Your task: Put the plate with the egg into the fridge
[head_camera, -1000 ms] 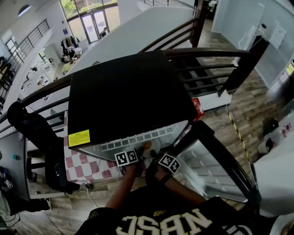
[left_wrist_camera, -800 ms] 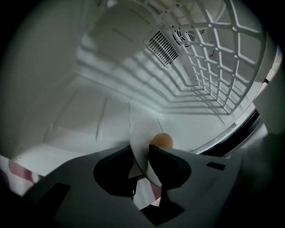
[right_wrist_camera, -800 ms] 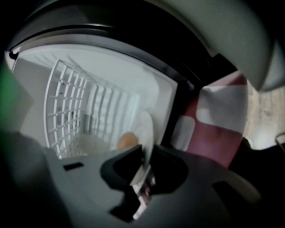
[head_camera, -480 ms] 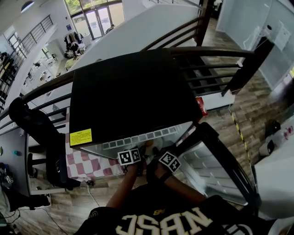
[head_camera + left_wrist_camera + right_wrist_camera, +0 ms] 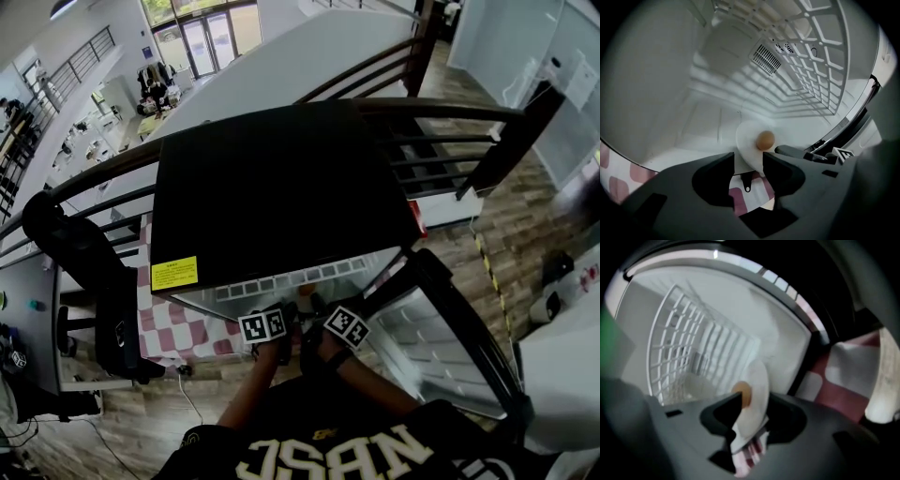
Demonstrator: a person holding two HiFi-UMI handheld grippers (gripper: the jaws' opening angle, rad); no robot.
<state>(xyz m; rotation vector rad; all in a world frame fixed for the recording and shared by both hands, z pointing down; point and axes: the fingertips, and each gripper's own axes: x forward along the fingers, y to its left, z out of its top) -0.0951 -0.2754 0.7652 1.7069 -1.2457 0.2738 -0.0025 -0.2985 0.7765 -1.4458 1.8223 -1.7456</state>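
A white plate (image 5: 746, 136) with a brown egg (image 5: 765, 139) lies on the white floor of the open fridge (image 5: 272, 187), near its front edge. My left gripper (image 5: 749, 161) is open; its jaws have just been opening, and the plate's near rim sits loosely between them. My right gripper (image 5: 753, 404) comes from the other side. Its jaws have also just been opening, with the plate (image 5: 760, 385) and egg (image 5: 743, 393) between them and no clear press. In the head view both grippers (image 5: 281, 314) (image 5: 315, 314) reach into the fridge mouth and hide the plate.
A white wire shelf (image 5: 811, 61) hangs above the plate inside the fridge. The fridge door (image 5: 450, 328) stands open at the right. A red and white checked cloth (image 5: 183, 328) lies below the fridge at the left, beside a black chair (image 5: 84, 272).
The egg and plate showed between the two grippers at the fridge mouth before. Now they are out of sight there, and the left gripper has shifted slightly rightward.
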